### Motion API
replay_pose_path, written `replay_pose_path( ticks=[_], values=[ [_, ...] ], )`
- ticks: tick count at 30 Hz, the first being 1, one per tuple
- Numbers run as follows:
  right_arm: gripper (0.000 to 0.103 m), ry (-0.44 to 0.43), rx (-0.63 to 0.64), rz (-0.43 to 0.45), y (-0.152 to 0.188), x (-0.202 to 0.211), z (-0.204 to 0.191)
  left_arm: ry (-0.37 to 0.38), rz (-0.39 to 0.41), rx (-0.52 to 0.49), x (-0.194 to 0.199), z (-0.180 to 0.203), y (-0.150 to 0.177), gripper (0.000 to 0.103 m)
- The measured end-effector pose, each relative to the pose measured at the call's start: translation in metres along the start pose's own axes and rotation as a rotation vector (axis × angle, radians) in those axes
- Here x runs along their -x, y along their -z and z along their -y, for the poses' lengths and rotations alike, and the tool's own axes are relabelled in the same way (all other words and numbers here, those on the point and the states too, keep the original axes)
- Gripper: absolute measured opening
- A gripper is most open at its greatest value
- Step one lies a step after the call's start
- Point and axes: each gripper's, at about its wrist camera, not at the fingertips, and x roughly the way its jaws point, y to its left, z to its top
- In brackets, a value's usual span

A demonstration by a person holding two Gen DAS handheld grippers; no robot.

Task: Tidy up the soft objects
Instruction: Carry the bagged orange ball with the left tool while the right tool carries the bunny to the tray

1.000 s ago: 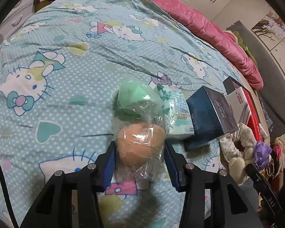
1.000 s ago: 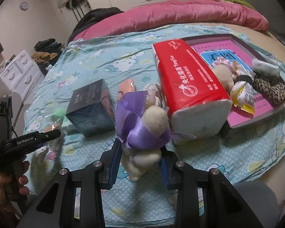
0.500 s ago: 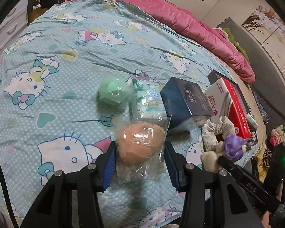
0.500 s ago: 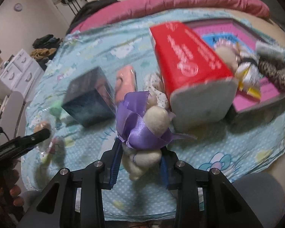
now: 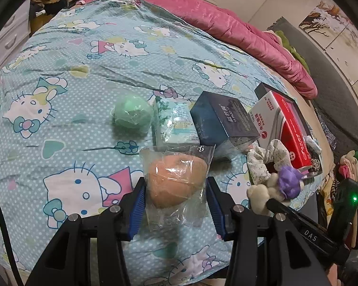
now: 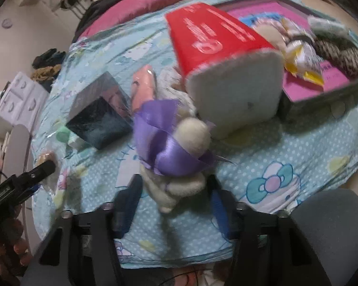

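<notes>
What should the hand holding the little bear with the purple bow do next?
Probably carry it toward the pink tray. The right gripper holds the plush bear above the bedsheet, and other soft things already lie in that tray, behind the red tissue pack.

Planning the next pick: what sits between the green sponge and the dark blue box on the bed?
A pale tissue pack lies between the green sponge and the dark blue box, close beside both. The left wrist view shows it.

Both wrist cams close above bed [image 5: 88, 76], shared: dark box [image 5: 224, 121], red pack [image 6: 214, 38].
</notes>
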Motion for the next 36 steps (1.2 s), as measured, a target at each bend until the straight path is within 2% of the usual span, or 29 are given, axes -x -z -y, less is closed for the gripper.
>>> replay_pose_path(
  ticks=[5, 9, 13, 19, 28, 36],
  values=[
    [0.022, -0.004, 0.051, 0.022, 0.001, 0.01, -0.01, 0.0, 0.007, -0.012, 0.004, 0.004, 0.001, 0.049],
    [0.02, -0.005, 0.074, 0.061, -0.002, 0.023, -0.01, 0.004, 0.015, -0.02, 0.008, 0.007, 0.002, 0.049],
    [0.018, -0.044, 0.113, 0.086, -0.005, 0.032, -0.016, 0.006, 0.021, -0.028, 0.013, 0.011, 0.002, 0.049],
    [0.018, -0.043, 0.205, 0.187, -0.017, 0.062, -0.031, 0.006, 0.048, -0.069, 0.029, 0.031, 0.0, 0.049],
    [0.018, -0.012, 0.281, 0.304, -0.048, 0.116, -0.033, 0.022, 0.11, -0.146, 0.053, 0.088, -0.015, 0.049],
    [0.018, 0.01, 0.243, 0.381, -0.072, 0.164, -0.001, 0.06, 0.132, -0.225, 0.059, 0.156, -0.025, 0.049]
  ],
)
